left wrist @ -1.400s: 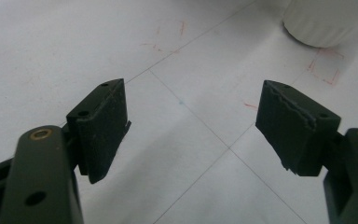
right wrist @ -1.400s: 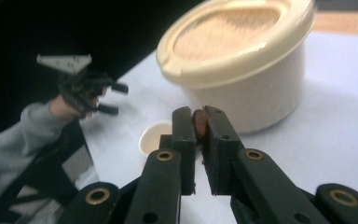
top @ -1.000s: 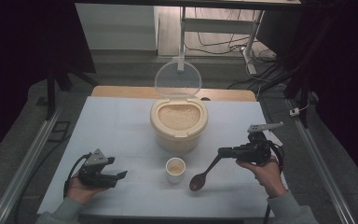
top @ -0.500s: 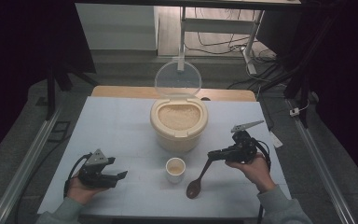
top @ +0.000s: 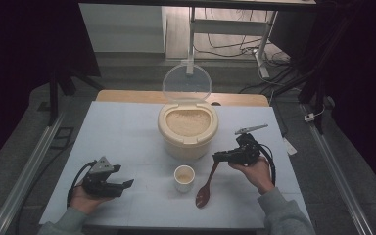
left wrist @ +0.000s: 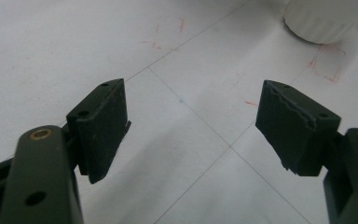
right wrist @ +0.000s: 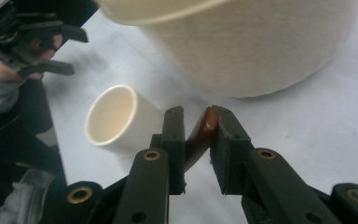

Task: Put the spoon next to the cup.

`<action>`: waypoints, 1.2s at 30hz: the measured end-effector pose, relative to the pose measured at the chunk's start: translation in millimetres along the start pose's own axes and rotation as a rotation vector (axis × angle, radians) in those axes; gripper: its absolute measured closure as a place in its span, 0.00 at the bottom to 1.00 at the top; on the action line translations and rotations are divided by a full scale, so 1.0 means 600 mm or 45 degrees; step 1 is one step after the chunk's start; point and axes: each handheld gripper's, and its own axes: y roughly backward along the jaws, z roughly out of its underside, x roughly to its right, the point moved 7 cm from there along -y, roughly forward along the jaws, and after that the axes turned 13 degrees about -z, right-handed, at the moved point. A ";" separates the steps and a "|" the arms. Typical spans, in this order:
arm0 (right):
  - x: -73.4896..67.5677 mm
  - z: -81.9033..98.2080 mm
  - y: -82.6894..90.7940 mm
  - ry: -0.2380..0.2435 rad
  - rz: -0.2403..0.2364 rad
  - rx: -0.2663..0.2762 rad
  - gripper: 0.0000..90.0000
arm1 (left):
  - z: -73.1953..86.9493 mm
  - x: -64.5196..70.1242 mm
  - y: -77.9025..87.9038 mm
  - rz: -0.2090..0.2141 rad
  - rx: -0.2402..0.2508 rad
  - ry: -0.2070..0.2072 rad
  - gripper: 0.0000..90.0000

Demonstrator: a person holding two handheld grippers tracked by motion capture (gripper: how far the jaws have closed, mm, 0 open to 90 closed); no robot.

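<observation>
1. Spoon position: the wooden spoon (top: 206, 186) lies aslant on the table (top: 127, 127). Its bowl rests on the surface just beside the small cup (top: 184, 176), and its handle rises toward the right gripper (top: 219, 156). The rice container (top: 188, 129) stands behind both, with its clear lid (top: 186, 82) tipped up.
2. Right gripper state: the jaws have just been opening, and the handle tip sits between them. In the right gripper view the handle leans on one pad with a visible gap at the other. The grip therefore looks slack rather than clamped.
3. Left gripper state: the left gripper (top: 125, 185) rests low over the table, well apart from the cup. Its jaws stand wide with nothing between them.
4. Handling properties, as a judgement: the spoon looks light and rigid, and its polished finish is likely slippery against the pads. It is not fragile. The weight sits in the bowl end, so a hold at the extreme handle tip lets the spoon pivot and droop.
5. Grip point: take the handle across its flat faces, a little down from the tip, where both pads bear fully. A hold nearer the bowl gives better control for scooping but brings the jaws close to the rice.
6. Caution: the cup is light and stands close to the spoon bowl. A sideways swing of the spoon could tip it.
</observation>
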 end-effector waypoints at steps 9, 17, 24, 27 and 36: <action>0.033 0.014 -0.010 -0.046 0.029 0.056 0.80 | 0.000 0.001 0.000 -0.001 -0.001 -0.004 0.27; 0.057 0.021 -0.024 -0.085 0.052 0.078 0.78 | 0.000 0.000 0.000 0.000 0.000 -0.002 0.27; 0.071 0.028 -0.033 -0.093 0.100 0.088 0.75 | 0.000 0.000 0.000 0.000 0.001 -0.002 0.27; 0.075 0.031 -0.036 -0.080 0.131 0.083 0.74 | 0.000 0.001 -0.001 0.001 -0.001 -0.004 0.27; 0.090 0.042 -0.044 -0.045 0.228 0.053 0.70 | 0.000 0.001 -0.002 0.002 -0.002 -0.009 0.27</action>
